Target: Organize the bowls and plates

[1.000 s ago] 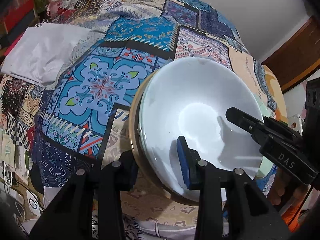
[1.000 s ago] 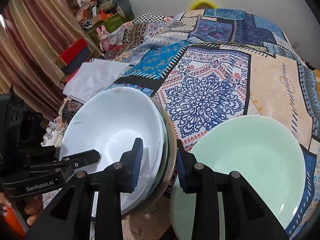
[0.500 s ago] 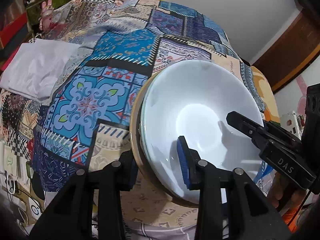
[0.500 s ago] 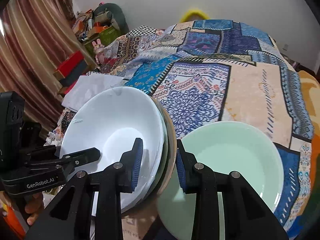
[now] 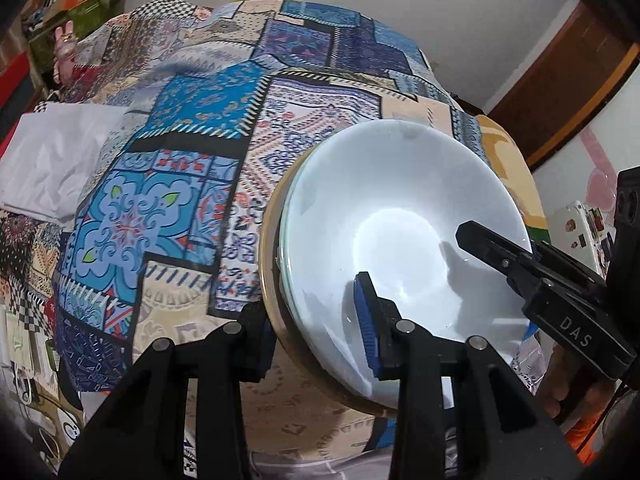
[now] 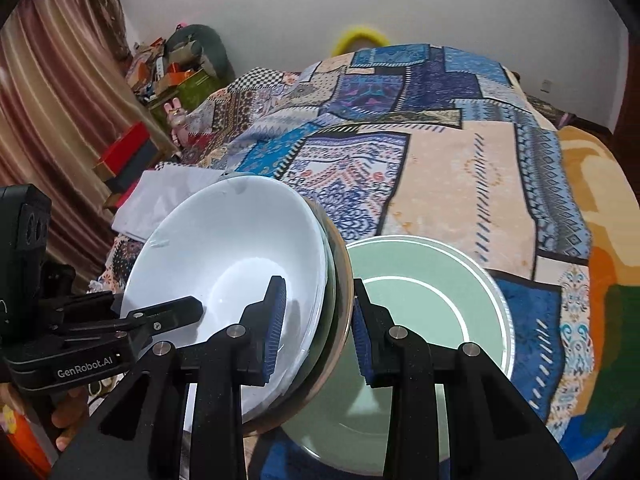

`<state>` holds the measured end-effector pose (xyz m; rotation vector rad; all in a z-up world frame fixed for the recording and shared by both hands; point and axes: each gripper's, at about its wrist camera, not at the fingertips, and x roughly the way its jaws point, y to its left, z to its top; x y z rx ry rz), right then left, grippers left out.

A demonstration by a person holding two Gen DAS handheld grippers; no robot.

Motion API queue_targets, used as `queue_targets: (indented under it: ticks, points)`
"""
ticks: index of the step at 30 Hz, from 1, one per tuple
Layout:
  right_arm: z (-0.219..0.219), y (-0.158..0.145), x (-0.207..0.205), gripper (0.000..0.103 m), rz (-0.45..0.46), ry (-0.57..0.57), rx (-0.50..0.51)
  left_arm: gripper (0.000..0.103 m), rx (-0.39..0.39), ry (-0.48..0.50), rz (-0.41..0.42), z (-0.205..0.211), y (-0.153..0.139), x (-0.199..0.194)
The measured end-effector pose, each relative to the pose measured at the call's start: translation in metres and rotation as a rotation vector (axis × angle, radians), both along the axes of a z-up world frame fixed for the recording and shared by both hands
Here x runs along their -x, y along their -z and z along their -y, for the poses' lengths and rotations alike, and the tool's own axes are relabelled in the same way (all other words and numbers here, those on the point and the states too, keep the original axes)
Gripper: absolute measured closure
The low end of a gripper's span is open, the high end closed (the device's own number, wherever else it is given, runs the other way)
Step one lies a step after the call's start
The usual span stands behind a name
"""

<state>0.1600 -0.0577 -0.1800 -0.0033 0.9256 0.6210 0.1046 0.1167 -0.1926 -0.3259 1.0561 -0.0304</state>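
Observation:
A stack of nested dishes, white bowl (image 5: 400, 216) on top with a tan outer rim (image 5: 269, 264), is held up above the patchwork bed. My left gripper (image 5: 316, 320) is shut on the stack's near rim. My right gripper (image 6: 318, 320) is shut on the rim of the same stack (image 6: 224, 256) from the opposite side. Each gripper shows in the other's view: the right one (image 5: 532, 276) and the left one (image 6: 132, 324). A pale green plate (image 6: 424, 312) lies on the bed below and right of the stack.
The patchwork bedspread (image 6: 440, 152) fills both views. A folded white cloth (image 5: 52, 160) lies at its left edge. Boxes and clutter (image 6: 168, 76) stand by the curtain at far left. A wooden door (image 5: 560, 80) is at the right.
Both grippers have lifted the stack of dishes higher off the bed; the green plate and the bedspread look farther below. The grip has not changed.

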Motion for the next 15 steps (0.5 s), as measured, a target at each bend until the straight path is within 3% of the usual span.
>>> queue_targets:
  ticks: [15]
  points:
    - [0.054, -0.002, -0.002, 0.074, 0.002, 0.085, -0.02, 0.068, -0.009, 0.084, -0.009, 0.053, -0.001, -0.022]
